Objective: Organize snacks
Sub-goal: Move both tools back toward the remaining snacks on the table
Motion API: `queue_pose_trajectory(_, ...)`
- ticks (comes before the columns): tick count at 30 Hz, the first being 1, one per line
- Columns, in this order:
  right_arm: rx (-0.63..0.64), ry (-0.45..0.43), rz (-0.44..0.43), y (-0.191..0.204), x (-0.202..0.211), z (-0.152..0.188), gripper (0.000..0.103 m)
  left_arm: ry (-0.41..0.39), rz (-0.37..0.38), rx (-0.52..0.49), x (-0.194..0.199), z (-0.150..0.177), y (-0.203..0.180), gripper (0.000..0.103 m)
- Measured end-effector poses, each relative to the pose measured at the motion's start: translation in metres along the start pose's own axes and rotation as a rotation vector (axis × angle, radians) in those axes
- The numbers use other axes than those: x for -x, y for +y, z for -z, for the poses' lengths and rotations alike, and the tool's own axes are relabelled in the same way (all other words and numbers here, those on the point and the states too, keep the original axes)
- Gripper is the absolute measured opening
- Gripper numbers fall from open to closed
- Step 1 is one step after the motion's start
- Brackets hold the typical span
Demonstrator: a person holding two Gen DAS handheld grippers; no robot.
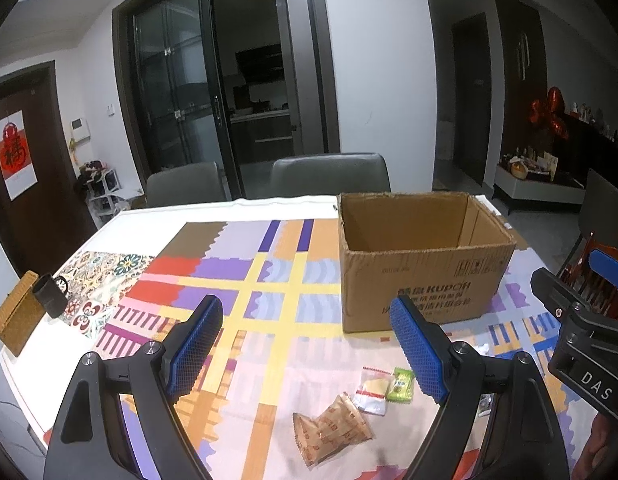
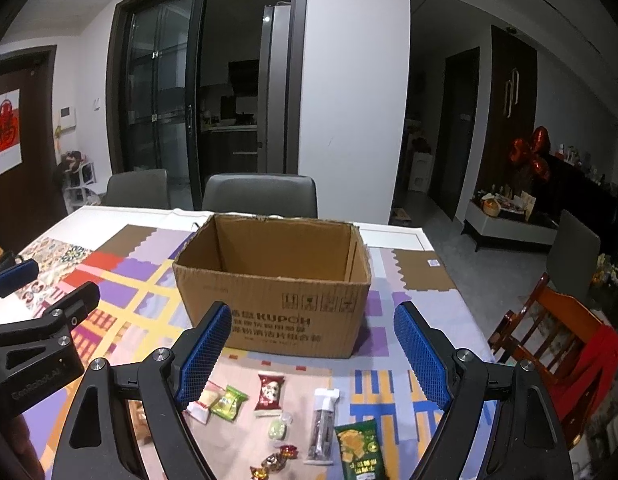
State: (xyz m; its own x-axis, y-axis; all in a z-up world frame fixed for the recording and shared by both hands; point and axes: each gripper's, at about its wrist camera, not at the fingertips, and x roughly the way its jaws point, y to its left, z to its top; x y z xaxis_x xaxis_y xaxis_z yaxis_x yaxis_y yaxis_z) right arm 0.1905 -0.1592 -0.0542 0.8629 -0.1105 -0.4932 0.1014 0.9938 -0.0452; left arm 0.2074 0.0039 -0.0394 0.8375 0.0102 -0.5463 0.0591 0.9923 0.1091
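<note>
You held the left gripper (image 1: 309, 344) and right gripper (image 2: 313, 350) released, jaws wide and empty, above the table (image 1: 121, 220). The snacks (image 2: 271, 390) lay scattered on the patterned cloth (image 1: 269, 280) just in front of the open cardboard box (image 2: 277, 300).

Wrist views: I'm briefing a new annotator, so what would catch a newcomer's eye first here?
The open, empty cardboard box standing mid-table on the bright patchwork tablecloth. In front of it lie scattered snacks: a red packet, a green chip bag and orange biscuit packs. Both blue-padded claws, left claw and right claw, hang open above them.
</note>
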Motion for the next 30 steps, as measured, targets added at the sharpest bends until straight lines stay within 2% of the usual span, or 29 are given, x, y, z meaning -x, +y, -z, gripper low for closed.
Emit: queue_pose_trajectory(30, 0.039, 0.160, -0.023, 0.019, -0.039, 0.065, 0.084, 0.145, -0.011, -0.012, -0.040, 0.068, -0.001, 0.086)
